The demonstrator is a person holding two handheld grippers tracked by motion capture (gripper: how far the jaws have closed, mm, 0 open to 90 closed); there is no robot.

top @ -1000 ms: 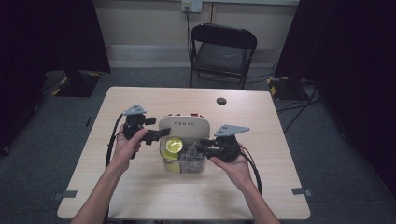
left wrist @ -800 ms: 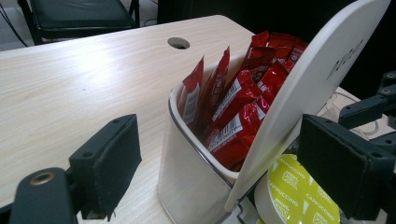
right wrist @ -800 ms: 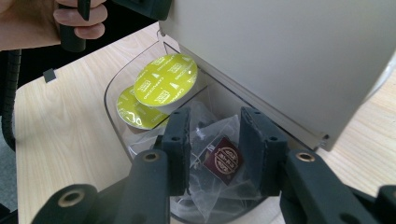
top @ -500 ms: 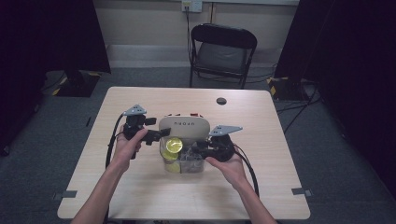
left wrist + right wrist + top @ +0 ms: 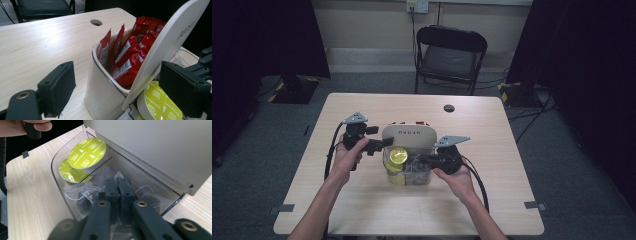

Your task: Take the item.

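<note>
Matt pale wood-grain table [image 5: 45, 37]; glossy clear plastic tray [image 5: 57, 162]; smooth white plastic lid [image 5: 172, 37]; shiny red foil sachets [image 5: 130, 52]; 2 yellow-green foil-topped capsules [image 5: 87, 151].

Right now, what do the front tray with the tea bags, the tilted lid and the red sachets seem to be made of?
Front tray: clear, glossy plastic, since the table shows through its wall. Tilted lid: probably matte cream plastic, opaque and smooth. Red sachets: likely shiny foil or film, creased and reflective, with printed barcodes.
</note>
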